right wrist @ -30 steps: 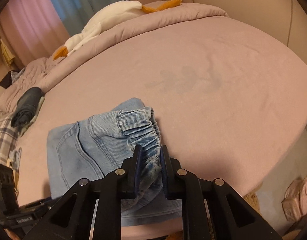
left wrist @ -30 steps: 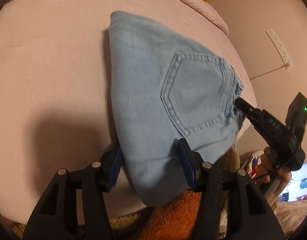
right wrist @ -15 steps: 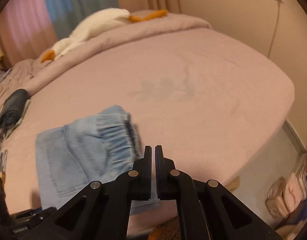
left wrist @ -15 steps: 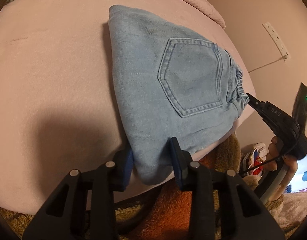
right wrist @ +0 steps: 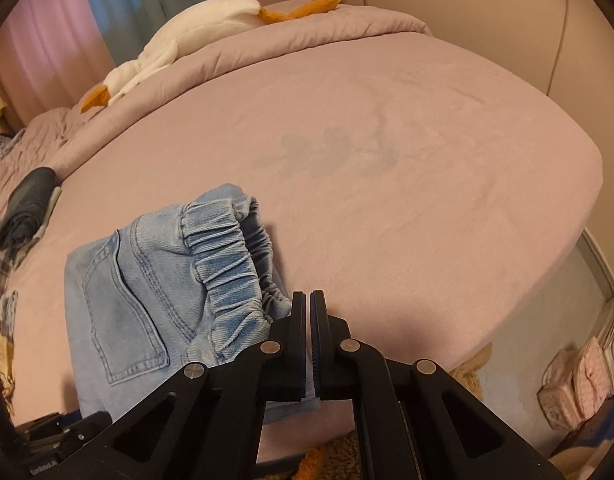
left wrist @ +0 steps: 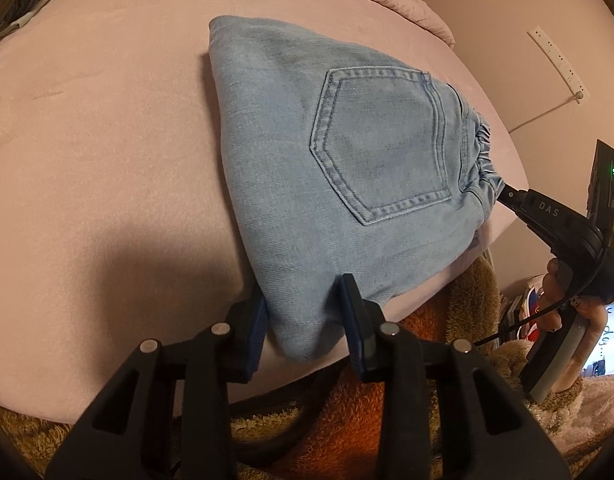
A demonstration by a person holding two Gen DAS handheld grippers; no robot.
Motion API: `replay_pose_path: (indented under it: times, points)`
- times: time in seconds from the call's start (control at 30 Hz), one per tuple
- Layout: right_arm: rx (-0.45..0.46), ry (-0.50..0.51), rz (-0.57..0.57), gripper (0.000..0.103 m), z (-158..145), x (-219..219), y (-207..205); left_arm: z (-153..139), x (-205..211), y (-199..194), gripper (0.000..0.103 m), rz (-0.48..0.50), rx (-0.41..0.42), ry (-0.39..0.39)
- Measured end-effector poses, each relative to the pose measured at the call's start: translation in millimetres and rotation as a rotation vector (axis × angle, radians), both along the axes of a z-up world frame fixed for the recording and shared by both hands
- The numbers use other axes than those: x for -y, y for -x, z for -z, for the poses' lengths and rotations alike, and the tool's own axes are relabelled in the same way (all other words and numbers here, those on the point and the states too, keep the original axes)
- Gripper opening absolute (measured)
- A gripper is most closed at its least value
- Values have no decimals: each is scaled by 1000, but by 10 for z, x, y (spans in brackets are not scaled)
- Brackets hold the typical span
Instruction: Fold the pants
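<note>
Folded pants (left wrist: 347, 168) on bed (left wrist: 107, 140); left gripper (left wrist: 303, 320) pinching their corner; right gripper (right wrist: 309, 312) pressed together, empty.

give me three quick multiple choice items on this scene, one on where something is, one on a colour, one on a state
1. Where does the plush goose lie?
A. at the far end of the bed, on the bunched cover
B. on the folded jeans
C. on the floor

2. What colour are the folded jeans?
A. black
B. light blue
C. red

3. How do the fingers of the right gripper stand?
A. wide apart around the waistband
B. shut, nothing between them, beside the waistband
C. clamped on the goose

Answers:
1 A, the goose rests on the cover far from the jeans.
2 B, the denim is pale blue in both views.
3 B, only a thin slit shows between the pads, and the fabric lies to their left.
</note>
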State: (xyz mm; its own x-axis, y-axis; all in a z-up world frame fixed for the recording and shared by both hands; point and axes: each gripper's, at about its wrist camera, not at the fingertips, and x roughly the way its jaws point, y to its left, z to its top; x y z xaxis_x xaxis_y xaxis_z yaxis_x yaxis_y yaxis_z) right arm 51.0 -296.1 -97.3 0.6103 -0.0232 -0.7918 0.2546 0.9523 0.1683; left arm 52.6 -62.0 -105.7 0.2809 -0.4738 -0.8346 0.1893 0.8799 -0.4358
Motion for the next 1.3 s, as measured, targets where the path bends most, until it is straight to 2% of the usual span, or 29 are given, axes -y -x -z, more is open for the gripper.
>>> replay_pose_path:
  times: [0.07,0.17,0.27,0.4,0.47,0.53,0.6,0.63,0.73,0.87,0.93,0.97,1.03,1.13,1.23,1.3]
  points:
    - [2,3,0,4,0,-7,1,-10,1,-7,35,9,2,1]
    - [2,3,-2,4,10,-9,-1,-24,-103,-79,39,7,-32,61]
    - [-2,-20,-2,4,34,25,-3,-84,-228,-148,52,-23,-34,121]
    - [6,-37,-13,6,27,75,9,-270,-246,-210,72,-52,59,85]
    - [9,-40,-12,16,20,97,24,-322,-221,-255,81,-54,89,81]
    - [19,-40,9,49,10,146,52,-340,-174,-308,89,-65,106,71]
    - [43,-60,32,64,-11,236,100,-301,-122,-350,89,-78,108,47]
    - [50,-81,32,66,-18,279,113,-281,-118,-374,89,-82,104,39]
    - [74,-175,15,69,-20,394,168,-248,-106,-423,89,-104,108,19]
    - [73,-218,6,72,18,437,149,-200,-136,-485,89,-136,141,-67]
    - [73,-242,1,72,25,458,148,-112,-176,-514,89,-129,125,-100]
    - [81,-263,-5,72,16,486,152,-69,-208,-520,89,-128,111,-95]
    - [101,-320,-11,80,10,541,178,11,-279,-533,89,-138,73,-28]
    - [110,-369,-26,82,30,539,169,57,-292,-570,89,-139,51,48]
    - [92,-414,-39,83,70,504,130,69,-251,-575,89,-137,35,56]
    - [139,-483,-39,83,29,555,185,54,-220,-593,90,-134,41,51]
